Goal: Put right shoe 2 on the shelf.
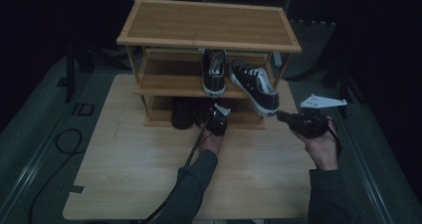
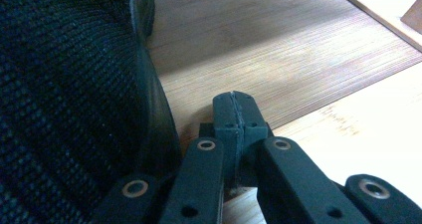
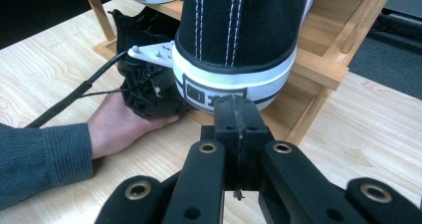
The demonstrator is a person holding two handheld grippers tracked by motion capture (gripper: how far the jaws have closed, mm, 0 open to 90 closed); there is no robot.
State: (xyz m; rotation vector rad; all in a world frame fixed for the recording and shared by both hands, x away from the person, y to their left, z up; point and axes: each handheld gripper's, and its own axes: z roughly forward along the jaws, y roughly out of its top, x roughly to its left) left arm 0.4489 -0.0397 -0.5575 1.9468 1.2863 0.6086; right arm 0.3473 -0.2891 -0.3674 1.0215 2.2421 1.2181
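Right claw (image 3: 238, 115) clenched, empty, nose just short of heel of angled sneaker (image 1: 255, 86). That shoe overhangs middle shelf (image 1: 169, 84) of rack, long axis slanting heel-out toward right hand, so right hand nearer. Left claw (image 2: 237, 115) also clenched on nothing, low at bottom shelf, dark mesh shoe (image 2: 64, 99) just beside it. Count: two black-and-white sneakers on middle shelf, second one (image 1: 214, 70) straight; below, dim light, probably two dark shoes. Counter (image 1: 129, 174) otherwise bare.
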